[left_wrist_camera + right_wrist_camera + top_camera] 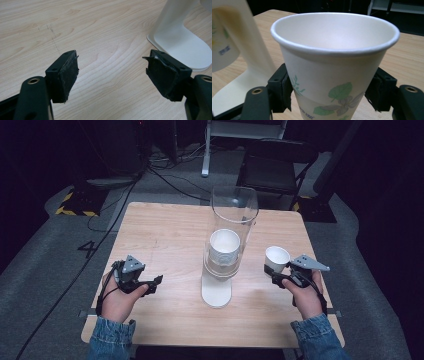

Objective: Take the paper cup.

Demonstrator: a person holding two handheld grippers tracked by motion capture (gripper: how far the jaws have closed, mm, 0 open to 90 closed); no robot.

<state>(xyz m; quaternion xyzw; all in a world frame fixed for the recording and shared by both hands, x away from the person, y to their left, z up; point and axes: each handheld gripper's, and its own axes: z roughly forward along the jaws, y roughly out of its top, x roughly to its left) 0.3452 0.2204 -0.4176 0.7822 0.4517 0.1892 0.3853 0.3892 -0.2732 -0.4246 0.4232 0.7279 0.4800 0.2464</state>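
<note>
A white paper cup [276, 258] with a green leaf print [337, 70] stands upright between the jaws of my right gripper [272, 272], which presses both its sides [332, 93], at the table's right. A cup dispenser stands mid-table: a clear tube [234, 212] on a white stand [216, 292], with stacked cups [224, 247] inside. The stand [244, 50] rises just left of the held cup in the right gripper view. My left gripper [154, 284] hovers low over the table's left front, open and empty [112, 66], with the stand's base [182, 42] ahead to its right.
The wooden table [165, 235] has bare room left of the dispenser. Behind it stand a black folding chair [272, 165] and a white frame leg [206, 150]. Cables [165, 175] run over the grey floor.
</note>
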